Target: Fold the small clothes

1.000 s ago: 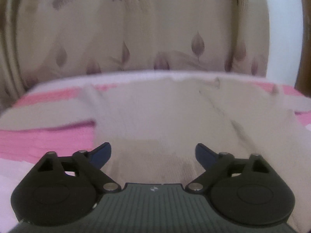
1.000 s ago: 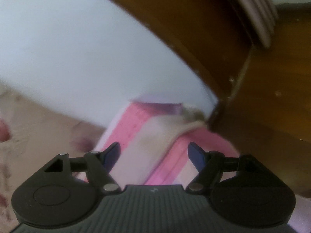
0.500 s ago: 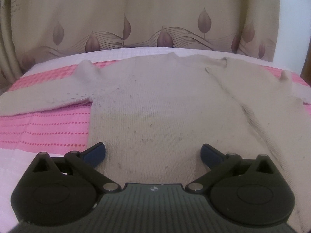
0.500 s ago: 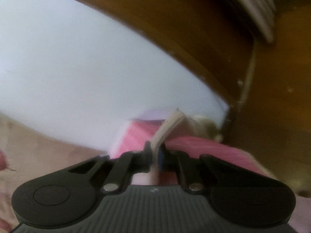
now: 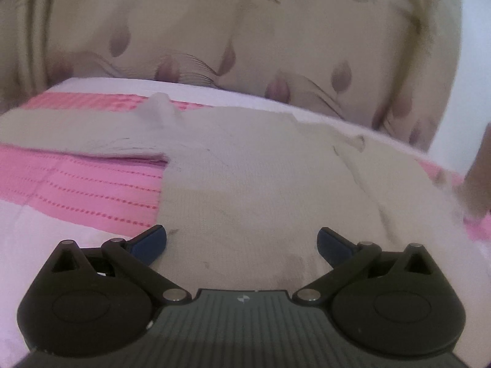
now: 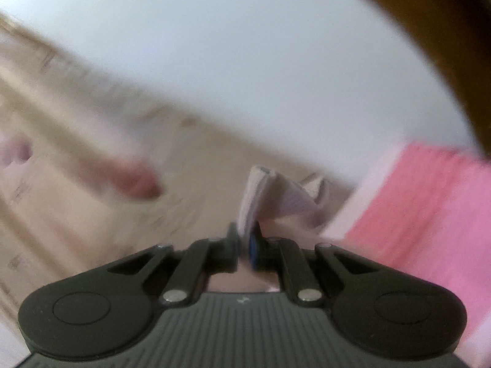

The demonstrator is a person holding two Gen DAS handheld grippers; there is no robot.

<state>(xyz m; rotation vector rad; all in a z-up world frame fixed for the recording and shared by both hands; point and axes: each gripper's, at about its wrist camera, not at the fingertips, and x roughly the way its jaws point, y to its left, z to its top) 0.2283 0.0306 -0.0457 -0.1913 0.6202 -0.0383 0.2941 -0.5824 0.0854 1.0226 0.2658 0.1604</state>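
Your left claw (image 5: 241, 245) gapes wide over the beige sweater (image 5: 260, 184), hem end. Your right claw (image 6: 244, 242) is clamped on its sleeve (image 6: 257, 190), pink bedspread (image 6: 414, 202) at 3 o'clock.

Left tool (image 5: 241, 243) jaws wide apart, right tool (image 6: 245, 242) clamped tight

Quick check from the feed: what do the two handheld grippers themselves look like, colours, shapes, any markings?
Both look alike. The left gripper has a grey ribbed body with a small round emblem, two black rounded lobes, black linkage bars with silver pivot pins, and blue fingertip pads. The right gripper has the same build, with blue showing on one pad.
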